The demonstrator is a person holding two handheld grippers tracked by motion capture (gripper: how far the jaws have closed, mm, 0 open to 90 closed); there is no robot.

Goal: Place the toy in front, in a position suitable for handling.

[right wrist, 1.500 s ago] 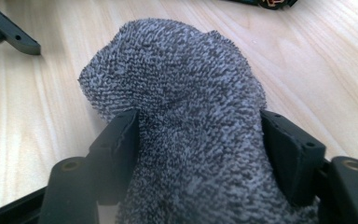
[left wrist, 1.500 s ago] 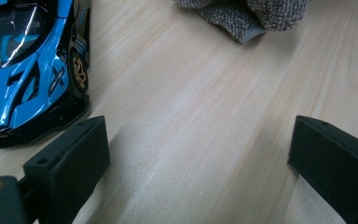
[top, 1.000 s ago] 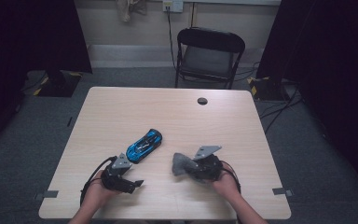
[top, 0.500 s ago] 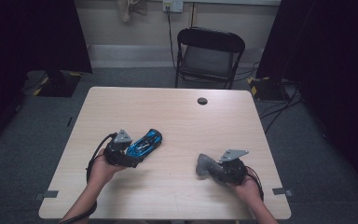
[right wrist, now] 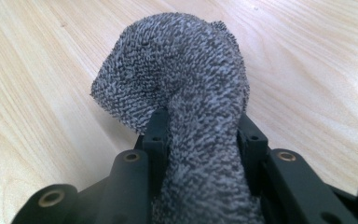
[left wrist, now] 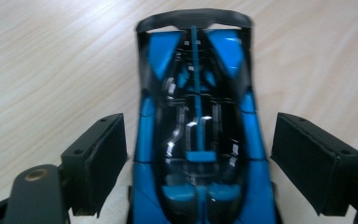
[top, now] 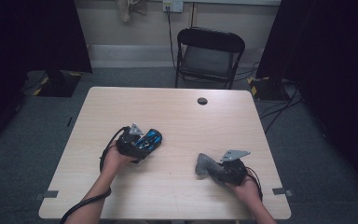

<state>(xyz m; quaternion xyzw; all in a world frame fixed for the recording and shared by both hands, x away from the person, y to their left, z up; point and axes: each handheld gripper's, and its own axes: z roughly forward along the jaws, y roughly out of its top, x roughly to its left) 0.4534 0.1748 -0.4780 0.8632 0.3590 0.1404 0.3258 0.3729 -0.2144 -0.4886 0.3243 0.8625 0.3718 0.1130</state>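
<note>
A blue and black toy car (top: 151, 140) lies on the wooden table (top: 177, 112), left of centre. My left gripper (top: 139, 143) is open and straddles the car from its near end. In the left gripper view the car (left wrist: 198, 140) runs up between the two pads (left wrist: 95, 163), with a thin gap showing on each side. Toward the right front of the table, my right gripper (top: 216, 169) is shut on a grey terry cloth (top: 203, 164). In the right gripper view the cloth (right wrist: 182, 79) bulges out past the jaws of the right gripper (right wrist: 203, 135) and rests on the wood.
A small dark round hole (top: 202, 101) sits in the tabletop near the far edge. A black folding chair (top: 209, 56) stands behind the table. The left gripper's cable (top: 81, 205) trails off the near edge.
My left gripper has moved away from the person to the car and now has it between its jaws. My right gripper carried the cloth from the table's middle to the right.
</note>
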